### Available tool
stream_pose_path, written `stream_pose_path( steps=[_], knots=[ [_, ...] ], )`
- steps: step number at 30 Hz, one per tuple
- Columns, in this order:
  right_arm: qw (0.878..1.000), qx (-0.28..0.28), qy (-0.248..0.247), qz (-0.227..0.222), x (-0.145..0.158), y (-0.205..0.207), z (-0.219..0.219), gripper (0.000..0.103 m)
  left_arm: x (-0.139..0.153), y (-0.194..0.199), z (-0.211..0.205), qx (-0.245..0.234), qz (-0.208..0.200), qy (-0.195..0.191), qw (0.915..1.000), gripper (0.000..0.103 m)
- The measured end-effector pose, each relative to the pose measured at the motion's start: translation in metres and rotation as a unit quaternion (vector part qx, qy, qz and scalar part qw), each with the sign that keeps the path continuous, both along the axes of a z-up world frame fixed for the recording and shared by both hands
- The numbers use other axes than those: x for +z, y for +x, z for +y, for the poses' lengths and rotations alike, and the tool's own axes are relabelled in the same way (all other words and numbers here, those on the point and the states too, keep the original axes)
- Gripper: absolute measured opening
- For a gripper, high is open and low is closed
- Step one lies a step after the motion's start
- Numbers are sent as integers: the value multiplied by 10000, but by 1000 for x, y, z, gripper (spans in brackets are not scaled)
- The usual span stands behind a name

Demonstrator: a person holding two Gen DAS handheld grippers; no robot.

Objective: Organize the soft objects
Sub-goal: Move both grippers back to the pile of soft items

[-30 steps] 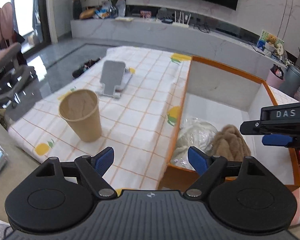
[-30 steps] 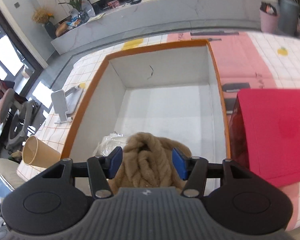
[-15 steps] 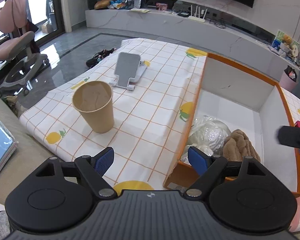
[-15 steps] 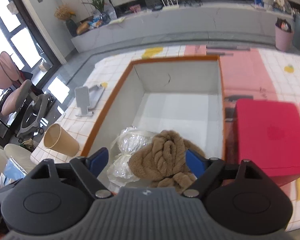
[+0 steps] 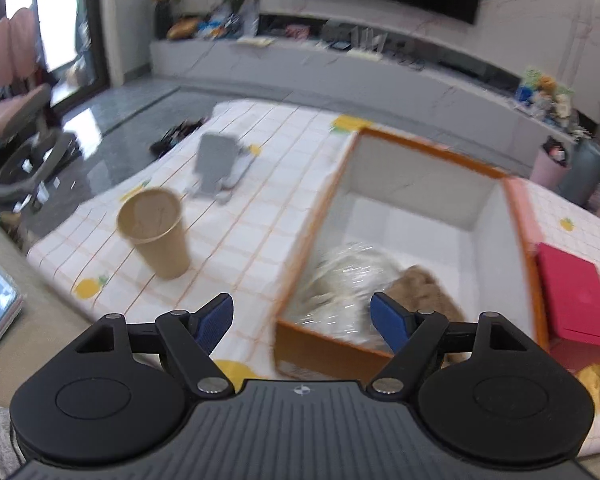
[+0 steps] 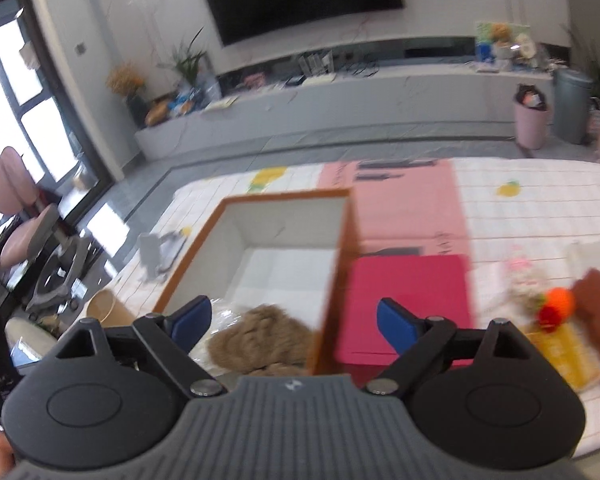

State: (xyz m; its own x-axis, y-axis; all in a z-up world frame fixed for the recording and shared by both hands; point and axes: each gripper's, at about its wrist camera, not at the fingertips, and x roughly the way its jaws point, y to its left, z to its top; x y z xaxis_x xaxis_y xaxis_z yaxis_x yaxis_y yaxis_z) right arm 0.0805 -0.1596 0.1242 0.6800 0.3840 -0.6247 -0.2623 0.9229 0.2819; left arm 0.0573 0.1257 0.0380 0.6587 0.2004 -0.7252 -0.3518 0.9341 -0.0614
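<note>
A white box with an orange rim (image 5: 432,152) (image 6: 192,256) stands on the checked cloth. In its near corner lie a brown fuzzy knit (image 5: 424,292) (image 6: 260,336) and a soft bundle in clear plastic (image 5: 348,272) (image 6: 224,312). My left gripper (image 5: 300,312) hovers over the box's near left corner, its jaws closing with nothing between them. My right gripper (image 6: 294,316) is above the box's right wall, its jaws opening, clear of the knit below. Loose soft items, an orange pompom (image 6: 560,300) and a brown piece (image 6: 596,308), lie to the right.
A red box (image 5: 572,300) (image 6: 412,300) stands right of the white box, on a pink mat (image 6: 400,204). A paper cup (image 5: 156,232) and a grey phone stand (image 5: 216,164) stand on the cloth to the left. A yellow pack (image 6: 560,356) lies near the front right.
My right gripper let go of the brown knit, which now lies in the box, then rose and swung right. My left gripper drew back and up a little.
</note>
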Motion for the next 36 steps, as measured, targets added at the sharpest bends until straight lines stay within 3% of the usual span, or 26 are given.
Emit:
stream_pose_path(
  steps=[7, 9, 14, 19, 23, 26, 31, 33, 36],
  knots=[
    [9901, -987, -717, -691, 9, -22, -102, 95, 28, 1, -79, -990, -631, 303, 9926, 92],
    [9886, -1190, -724, -570, 0, -22, -129, 100, 32, 4, -105, -1263, -701, 320, 9890, 92],
    [9860, -1655, -205, -57, -43, -9, -183, 100, 23, 22, -167, -1881, -539, 222, 9804, 92],
    [9847, -1508, -308, 813, -97, 17, -197, 100, -7, 28, -224, -2625, -360, 336, 9637, 92],
    [9829, -1235, -599, 1231, -127, 36, -194, 100, -33, 28, -263, -3256, -435, 348, 9439, 91],
    [9849, -922, -978, 1089, -136, 48, -188, 100, -54, 28, -286, -3715, -371, 381, 9269, 91],
    [9790, -421, -1684, 1065, -152, 70, -171, 100, -84, 27, -315, -4131, -346, 647, 9077, 91],
    [9749, -228, -1875, 1176, -164, 78, -166, 98, -97, 31, -322, -4244, -252, 624, 9030, 91],
    [9695, -222, -1973, 1434, -180, 90, -169, 95, -113, 38, -327, -4249, -144, 483, 9038, 91]
  ],
)
